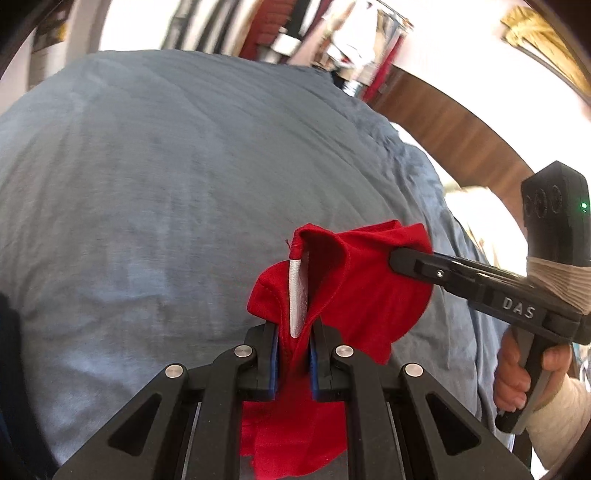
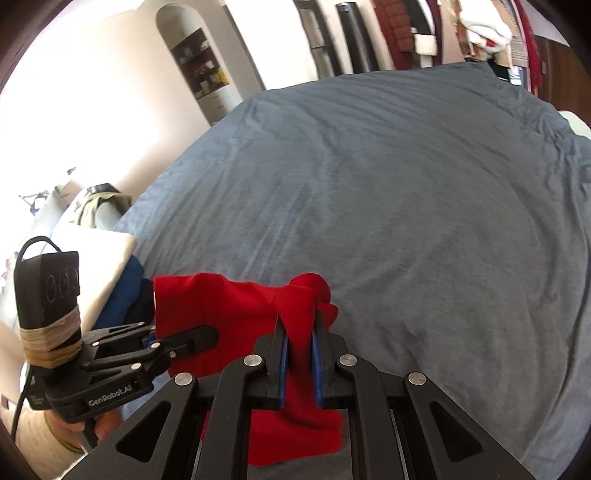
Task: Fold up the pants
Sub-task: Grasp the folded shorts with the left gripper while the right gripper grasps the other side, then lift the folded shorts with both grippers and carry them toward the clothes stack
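Both tools up over the bed (image 2: 406,184) now. My left tool (image 1: 293,354) is clamped tight on the red pants (image 1: 354,291), blue pads pinching the cloth right by the white drawstring (image 1: 298,295). My right tool (image 2: 300,363) is clamped on the same pants too, a bit further along the fabric. Pants are bunched and hanging between the two tools, off the blanket, near the bed's front edge w/ the rest drooping below. Right hand (image 1: 517,373) wrapped round its handle. Clothes rack (image 2: 461,33) beyond the bed's far edge.
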`<state>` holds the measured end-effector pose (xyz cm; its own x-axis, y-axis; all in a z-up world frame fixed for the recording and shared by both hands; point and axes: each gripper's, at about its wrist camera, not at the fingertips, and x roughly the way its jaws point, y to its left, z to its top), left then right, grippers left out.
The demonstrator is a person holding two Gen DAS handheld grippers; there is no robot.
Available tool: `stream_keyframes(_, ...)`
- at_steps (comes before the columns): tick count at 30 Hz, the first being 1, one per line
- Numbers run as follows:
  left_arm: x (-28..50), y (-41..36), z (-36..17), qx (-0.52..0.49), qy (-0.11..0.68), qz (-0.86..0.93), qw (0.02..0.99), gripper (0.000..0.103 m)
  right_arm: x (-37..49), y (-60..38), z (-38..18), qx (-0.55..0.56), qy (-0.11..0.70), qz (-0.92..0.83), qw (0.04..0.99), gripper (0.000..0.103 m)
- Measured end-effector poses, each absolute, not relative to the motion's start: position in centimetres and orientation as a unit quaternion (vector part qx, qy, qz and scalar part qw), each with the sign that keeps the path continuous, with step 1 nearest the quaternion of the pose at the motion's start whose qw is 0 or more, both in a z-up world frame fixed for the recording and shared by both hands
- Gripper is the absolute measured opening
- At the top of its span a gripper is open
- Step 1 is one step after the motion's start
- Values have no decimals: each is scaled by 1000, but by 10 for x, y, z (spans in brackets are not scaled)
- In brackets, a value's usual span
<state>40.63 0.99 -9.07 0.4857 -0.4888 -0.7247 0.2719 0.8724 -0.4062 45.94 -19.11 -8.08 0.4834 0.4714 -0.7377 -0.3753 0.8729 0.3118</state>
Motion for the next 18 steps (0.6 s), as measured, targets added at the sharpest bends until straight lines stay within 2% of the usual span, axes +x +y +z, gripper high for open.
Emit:
stream_keyframes(8,435,-24,-103,-49,470,-256,844,13,471,-228,-116,86,465,206,857,12)
stream_keyframes(18,457,-18,-114,-79,484,-261,832,14,482,-226,-109,76,453,215,862,11)
